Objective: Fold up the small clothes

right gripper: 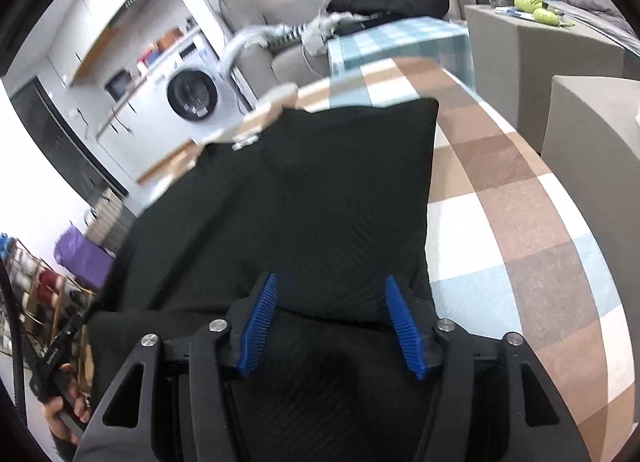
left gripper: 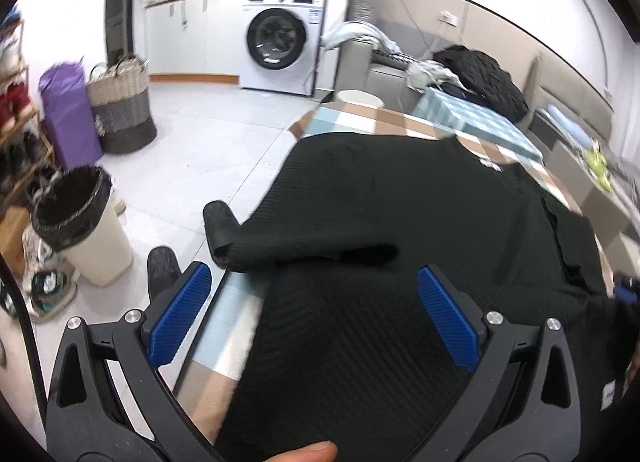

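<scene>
Black ribbed knit, soft and limp, likely light and prone to sagging off an edge. Nearest: left gripper (left gripper: 314,314) spread wide above the garment (left gripper: 400,201), pads clear of cloth; right gripper (right gripper: 332,326) parted too, fabric under the jaws but not pinched. Beyond: garment spread flat over the checked table (right gripper: 500,181), right side already doubled over, one sleeve (left gripper: 224,229) dangling off the left edge. Best taken at that sleeve cuff or a hem corner. Farthest: washing machine (left gripper: 278,41).
</scene>
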The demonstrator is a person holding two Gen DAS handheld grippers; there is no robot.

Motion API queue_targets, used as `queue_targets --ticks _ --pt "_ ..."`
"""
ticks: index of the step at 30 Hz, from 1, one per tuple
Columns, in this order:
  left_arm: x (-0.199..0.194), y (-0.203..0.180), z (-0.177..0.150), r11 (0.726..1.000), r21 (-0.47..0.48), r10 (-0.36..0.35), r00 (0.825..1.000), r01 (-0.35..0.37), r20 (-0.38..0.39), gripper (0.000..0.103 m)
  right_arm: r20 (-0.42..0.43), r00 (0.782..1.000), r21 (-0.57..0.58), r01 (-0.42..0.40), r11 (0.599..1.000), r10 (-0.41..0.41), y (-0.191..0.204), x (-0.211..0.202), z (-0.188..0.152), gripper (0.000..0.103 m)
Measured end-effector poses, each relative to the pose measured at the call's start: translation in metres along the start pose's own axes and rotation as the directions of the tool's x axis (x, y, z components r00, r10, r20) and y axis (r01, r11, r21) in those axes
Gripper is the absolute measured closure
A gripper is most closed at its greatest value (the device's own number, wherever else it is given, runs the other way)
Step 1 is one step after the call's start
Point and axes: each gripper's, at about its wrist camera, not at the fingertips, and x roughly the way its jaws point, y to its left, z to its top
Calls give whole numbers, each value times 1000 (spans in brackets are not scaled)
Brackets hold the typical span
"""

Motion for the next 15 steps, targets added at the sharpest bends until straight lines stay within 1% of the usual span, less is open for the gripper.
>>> queue_targets --ticks 3,4,6,9,10,11,12,13,15 --pt "6 21 6 996 -89 -8 999 3 -49 1 20 1000 8 -24 1000 24 1 -10 -6 42" --pt "8 26 8 993 -119 -23 997 15 -71 1 22 999 12 -28 1000 28 2 -11 -8 41" --pt "11 35 8 984 -173 -68 994 51 -90 1 18 999 20 -31 999 31 6 -9 -8 41" --pt "13 44 7 956 -268 -148 984 117 -100 2 10 999 35 -43 998 43 6 -6 -12 41" --pt "13 48 8 942 -304 -175 980 139 -95 5 7 999 39 -48 998 47 6 -7 -14 41" --pt "14 49 8 936 -321 -183 979 145 -90 15 6 999 44 -54 998 54 6 -8 -16 40" --pt "16 50 9 934 -327 -183 979 144 -93 21 8 998 46 -58 997 57 5 -6 -16 40" --pt "19 50 11 935 -326 -184 977 141 -106 22 11 998 48 -61 997 61 5 -6 -18 40" --pt "25 48 12 932 -325 -209 969 158 -129 32 19 998 54 -65 996 64 3 -6 -19 40"
